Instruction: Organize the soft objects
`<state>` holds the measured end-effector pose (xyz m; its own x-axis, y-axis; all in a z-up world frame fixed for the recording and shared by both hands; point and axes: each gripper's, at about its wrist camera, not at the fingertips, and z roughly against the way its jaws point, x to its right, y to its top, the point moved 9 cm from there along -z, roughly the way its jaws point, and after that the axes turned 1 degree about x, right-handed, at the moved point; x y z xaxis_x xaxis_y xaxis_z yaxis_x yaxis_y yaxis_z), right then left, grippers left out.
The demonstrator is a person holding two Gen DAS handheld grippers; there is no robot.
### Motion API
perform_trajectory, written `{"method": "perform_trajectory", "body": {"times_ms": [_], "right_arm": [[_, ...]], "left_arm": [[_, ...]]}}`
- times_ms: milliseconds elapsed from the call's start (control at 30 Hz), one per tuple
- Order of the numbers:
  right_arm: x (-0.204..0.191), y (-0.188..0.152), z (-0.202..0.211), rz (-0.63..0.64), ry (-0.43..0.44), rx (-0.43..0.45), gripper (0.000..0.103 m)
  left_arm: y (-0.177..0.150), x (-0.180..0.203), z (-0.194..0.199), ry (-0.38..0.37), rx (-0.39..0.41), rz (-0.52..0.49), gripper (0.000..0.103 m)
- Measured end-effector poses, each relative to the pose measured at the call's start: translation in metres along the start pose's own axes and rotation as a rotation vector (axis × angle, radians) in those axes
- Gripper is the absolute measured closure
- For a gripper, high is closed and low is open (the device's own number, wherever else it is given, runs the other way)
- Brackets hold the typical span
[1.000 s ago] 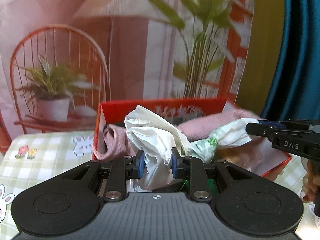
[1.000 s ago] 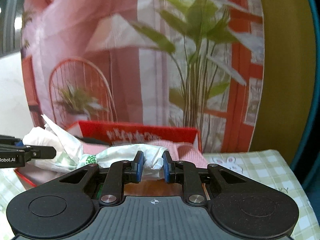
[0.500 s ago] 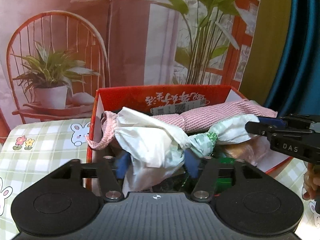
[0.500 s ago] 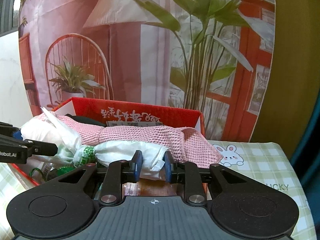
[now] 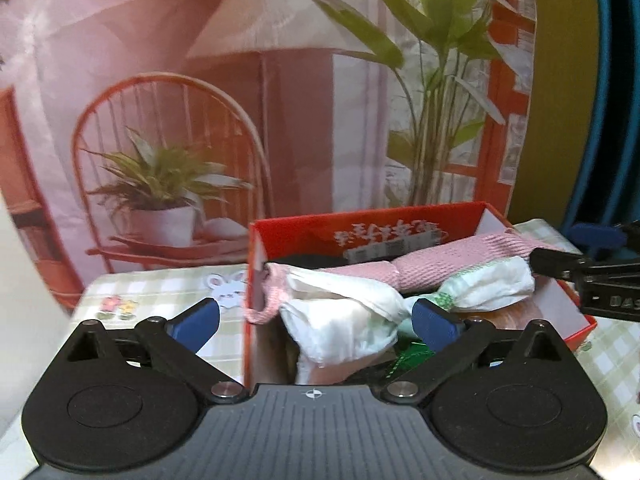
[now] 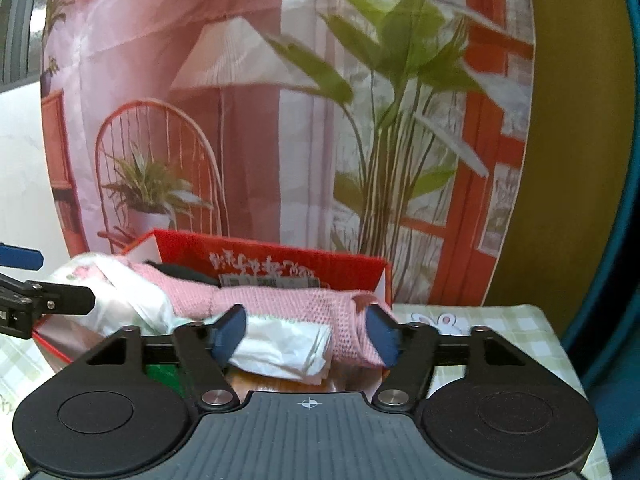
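Lower centre: left gripper [image 5: 314, 320], right gripper [image 6: 304, 336] jaws opening, releasing white bag [image 5: 352, 320] into red box [image 5: 360, 226]. Next: withdraw, fetch another soft item.

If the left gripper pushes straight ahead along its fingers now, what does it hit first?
Most likely the white plastic bag lying across the red box. It sits right between the opening jaws of the left gripper, no pad touching it. Depth is hard to judge.

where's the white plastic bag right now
In both wrist views the white plastic bag lies across the top of the open red box, in front of the pink knitted cloth, draped over the box's near edge.
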<state>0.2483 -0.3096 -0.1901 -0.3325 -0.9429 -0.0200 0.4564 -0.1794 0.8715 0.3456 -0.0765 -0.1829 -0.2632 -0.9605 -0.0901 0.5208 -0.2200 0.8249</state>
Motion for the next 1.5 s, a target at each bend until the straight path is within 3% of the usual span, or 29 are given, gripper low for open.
{"method": "perform_trajectory", "body": {"times_ms": [167,333,533,633,1067,1500], "right_arm": [[-0.003,0.015,0.024,-0.004,0.005,0.04,0.001],[-0.004,0.029,0.047,-0.01,-0.009,0.06,0.0],[-0.006,0.043,0.082,-0.062,0.003,0.066,0.0],[-0.009,0.052,0.104,-0.077,0.004,0.074,0.0],[-0.022,0.082,0.21,-0.076,-0.064,0.169,0.0],[-0.024,0.059,0.251,-0.091,-0.077,0.162,0.0]], "left_arm": [[0.011,0.0,0.028,0.091,0.066,-0.049,0.0],[0.024,0.004,0.057,0.044,0.074,-0.028,0.0],[0.039,0.005,0.108,0.08,0.19,-0.028,0.0],[0.042,0.004,0.132,0.12,0.2,-0.028,0.0],[0.048,-0.002,0.244,0.127,0.324,0.016,0.0],[0.032,0.001,0.27,0.125,0.346,0.035,0.0]]}}
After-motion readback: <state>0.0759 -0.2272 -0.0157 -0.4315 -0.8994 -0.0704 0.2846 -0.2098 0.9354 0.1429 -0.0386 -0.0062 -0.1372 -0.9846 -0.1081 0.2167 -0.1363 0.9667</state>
